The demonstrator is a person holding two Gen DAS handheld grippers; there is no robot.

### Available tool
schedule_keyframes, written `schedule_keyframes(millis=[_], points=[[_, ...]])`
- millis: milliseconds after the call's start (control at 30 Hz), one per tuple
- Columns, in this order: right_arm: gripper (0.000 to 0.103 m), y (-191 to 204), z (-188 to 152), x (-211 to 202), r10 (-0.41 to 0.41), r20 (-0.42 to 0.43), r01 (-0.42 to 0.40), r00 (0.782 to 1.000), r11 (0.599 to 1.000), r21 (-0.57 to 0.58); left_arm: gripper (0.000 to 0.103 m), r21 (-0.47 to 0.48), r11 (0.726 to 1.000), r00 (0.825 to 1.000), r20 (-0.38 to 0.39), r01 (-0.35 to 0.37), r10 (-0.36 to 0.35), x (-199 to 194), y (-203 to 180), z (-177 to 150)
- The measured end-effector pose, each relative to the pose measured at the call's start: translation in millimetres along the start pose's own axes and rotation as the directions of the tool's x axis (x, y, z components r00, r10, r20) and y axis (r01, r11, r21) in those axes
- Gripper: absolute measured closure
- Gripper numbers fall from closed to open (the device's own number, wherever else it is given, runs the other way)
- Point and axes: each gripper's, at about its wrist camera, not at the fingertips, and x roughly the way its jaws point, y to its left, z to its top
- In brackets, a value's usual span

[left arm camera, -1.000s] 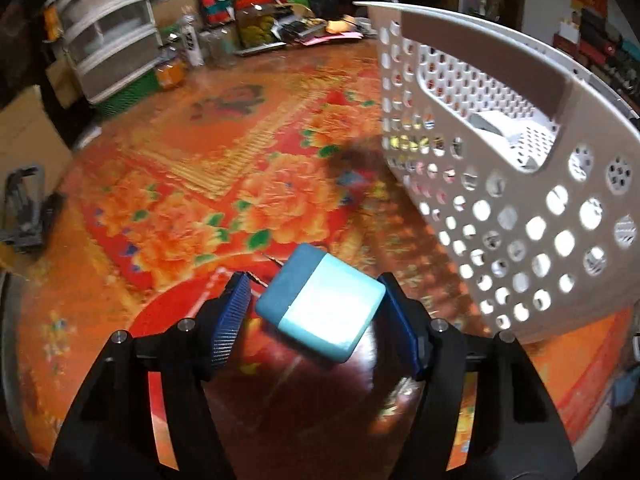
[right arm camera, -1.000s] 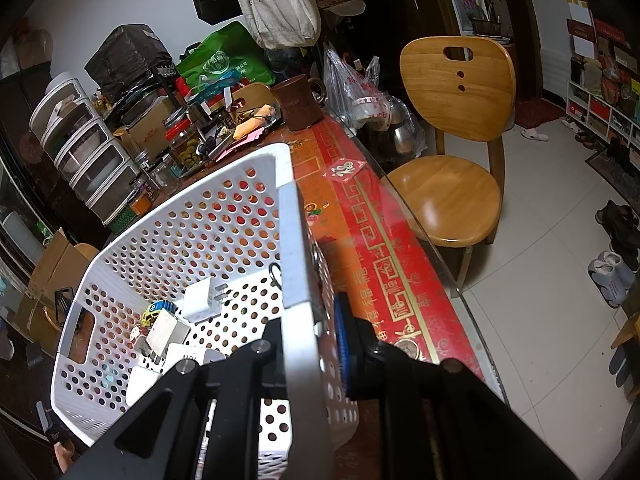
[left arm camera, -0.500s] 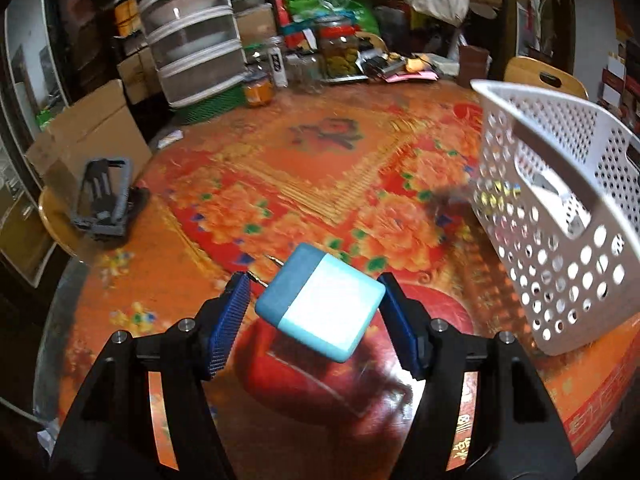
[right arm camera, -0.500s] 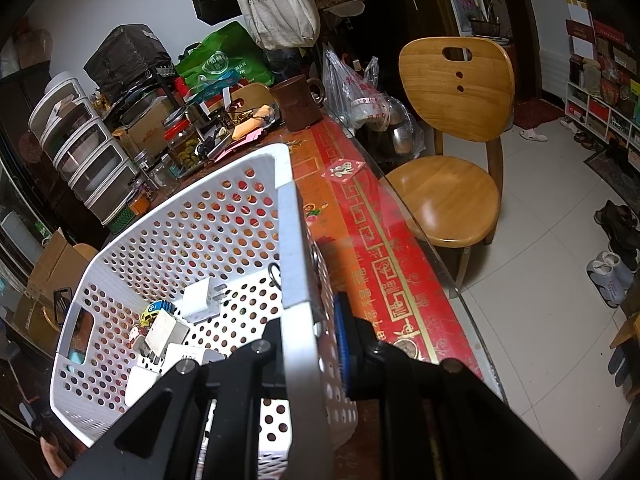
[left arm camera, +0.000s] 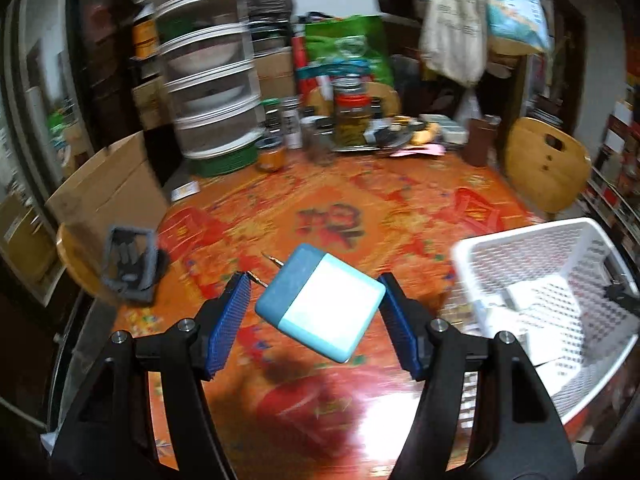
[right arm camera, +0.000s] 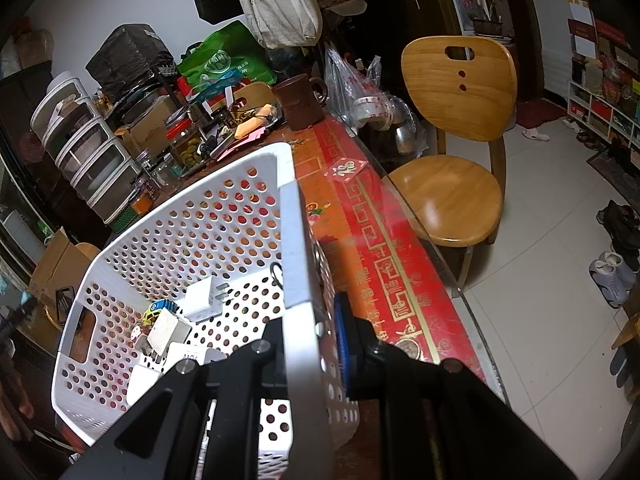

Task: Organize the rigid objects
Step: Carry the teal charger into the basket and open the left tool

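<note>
Wooden chair, white tiled floor

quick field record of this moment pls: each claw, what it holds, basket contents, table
left claw: shut on blue and white plug adapter, held in the air above the table
right claw: shut on the white basket side wall, one finger inside, one outside
basket contents: white plug, small yellow toy car, several white blocks
basket position: on the table, to the right of the adapter in the left wrist view
table: red and orange floral cloth, jars and clutter at the far edge
</note>
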Motion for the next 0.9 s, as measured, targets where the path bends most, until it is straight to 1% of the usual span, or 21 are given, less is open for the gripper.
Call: schedule_keyframes(millis=[100, 167, 267, 400, 500, 600, 700, 800, 900], points=[[0.089, -0.1, 0.0, 0.1, -0.001, 0.000, 0.001, 1.000, 1.000, -0.001, 0.040, 0.061, 0.996, 0.998, -0.024, 0.067, -0.065, 0.4, -43.2, 11.6], [0.089, -0.1, -0.3, 0.1, 0.000, 0.000, 0.000, 1.000, 1.000, 0.000, 0.040, 0.126, 0.987, 0.994, -0.044, 0.104, -0.099, 4.3, -79.8, 14.0], [0.089, 0.0, 0.0, 0.2, -0.001, -0.001, 0.001, 1.000, 1.000, -0.002, 0.040, 0.183, 0.972, 0.988, -0.074, 0.150, -0.138, 11.5, -123.0, 13.0], [0.089, 0.5, -1.1, 0.0, 0.000, -0.001, 0.000, 1.000, 1.000, -0.002, 0.040, 0.242, 0.953, 0.981, -0.107, 0.182, -0.160, 19.4, -168.2, 8.2], [0.089, 1.0, -1.4, 0.0, -0.001, 0.000, 0.001, 1.000, 1.000, -0.003, 0.040, 0.278, 0.942, 0.979, -0.129, 0.189, -0.158, 28.1, -188.0, 3.4], [0.089, 1.0, -1.8, -0.1, 0.004, 0.002, -0.004, 1.000, 1.000, -0.002, 0.040, 0.306, 0.929, 0.972, -0.166, 0.209, -0.164, 39.0, -205.0, 0.0], [0.089, 0.4, -2.4, 0.1, 0.004, 0.000, -0.004, 1.000, 1.000, -0.004, 0.040, 0.321, 0.922, 0.969, -0.186, 0.217, -0.163, 48.3, -211.4, -3.6], [0.089, 0.2, -2.8, 0.0, 0.005, 0.001, -0.005, 1.000, 1.000, -0.004, 0.040, 0.335, 0.910, 0.958, -0.228, 0.244, -0.173, 57.9, -220.5, -7.3], [0.089, 1.1, -3.2, -0.5, 0.008, 0.001, -0.008, 1.000, 1.000, -0.006, 0.040, 0.356, 0.901, 0.954, -0.253, 0.248, -0.163, 66.8, -229.9, -13.2]])
